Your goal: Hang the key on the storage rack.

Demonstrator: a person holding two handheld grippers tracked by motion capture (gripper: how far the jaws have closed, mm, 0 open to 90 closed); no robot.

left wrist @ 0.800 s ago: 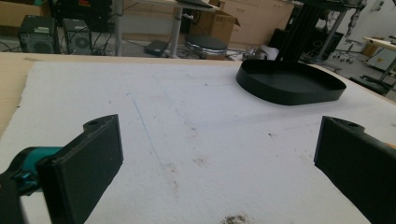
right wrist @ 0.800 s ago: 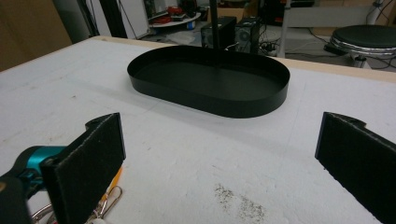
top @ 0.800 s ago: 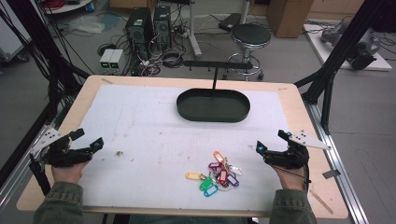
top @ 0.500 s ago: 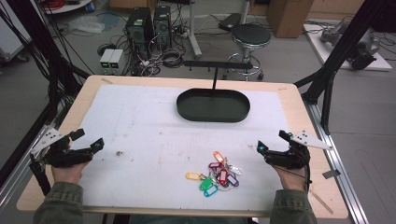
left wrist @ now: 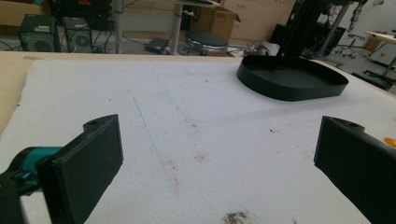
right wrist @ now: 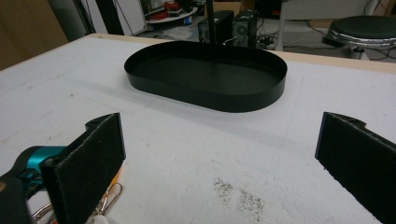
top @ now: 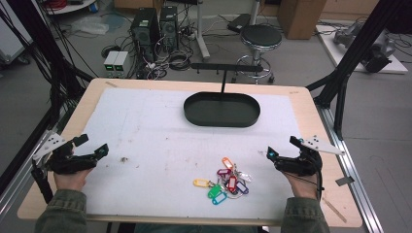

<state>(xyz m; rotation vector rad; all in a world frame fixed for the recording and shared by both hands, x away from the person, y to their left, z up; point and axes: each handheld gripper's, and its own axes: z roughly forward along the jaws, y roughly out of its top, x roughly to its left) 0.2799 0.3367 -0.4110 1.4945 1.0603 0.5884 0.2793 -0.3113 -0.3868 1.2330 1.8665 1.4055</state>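
Key tags [top: 224, 179] — a loose heap of small plastic fobs, rounded-rectangle in shape, in orange, yellow, green, red, purple and blue, each with a pale label window, joined by thin metal split rings. The heap lies on the white foam mat [top: 155, 131] near the table's front edge, right of centre, closer to the right gripper [top: 282, 150] than to the left gripper [top: 93, 143].

Mat surface: matte, slightly pitted, with faint scuffs and a dark crumbly speck patch. Table [top: 318, 121] rim is pale wood.

Black oval tray [top: 221, 118] — thin upright wall, flat floor, smooth sheen; sits toward the far edge, right of centre.

Right gripper: jaws spread wide, nothing between the foam-faced pads; rests at the right edge. Left gripper: jaws likewise apart and bare, at the left edge, well apart from the tags.
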